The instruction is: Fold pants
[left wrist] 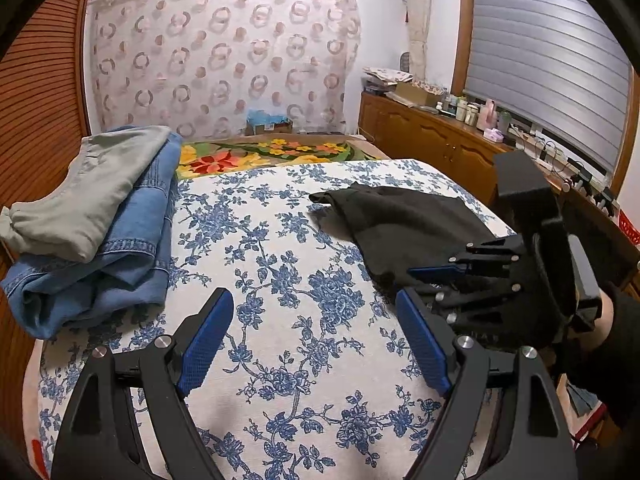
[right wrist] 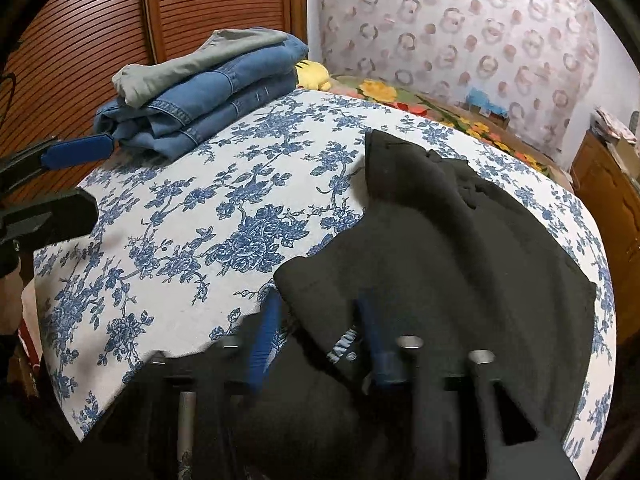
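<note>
Black pants [left wrist: 404, 224] lie crumpled on the right side of the blue-flowered bed sheet [left wrist: 280, 280]. They fill the lower right of the right wrist view [right wrist: 452, 248]. My left gripper [left wrist: 316, 320] is open and empty over the bare sheet, left of the pants. My right gripper [right wrist: 320, 320] has its blue fingers [right wrist: 268, 328] apart around the near edge of the black pants, with cloth between them; this view is blurred. In the left wrist view the right gripper [left wrist: 416, 280] sits at the near end of the pants.
A stack of folded blue jeans [left wrist: 100, 264] with grey-green pants [left wrist: 88, 188] on top lies at the sheet's left edge, also seen in the right wrist view [right wrist: 208, 92]. A wooden cabinet [left wrist: 432, 140] with clutter stands to the right. A slatted wooden door [right wrist: 100, 40] is behind the stack.
</note>
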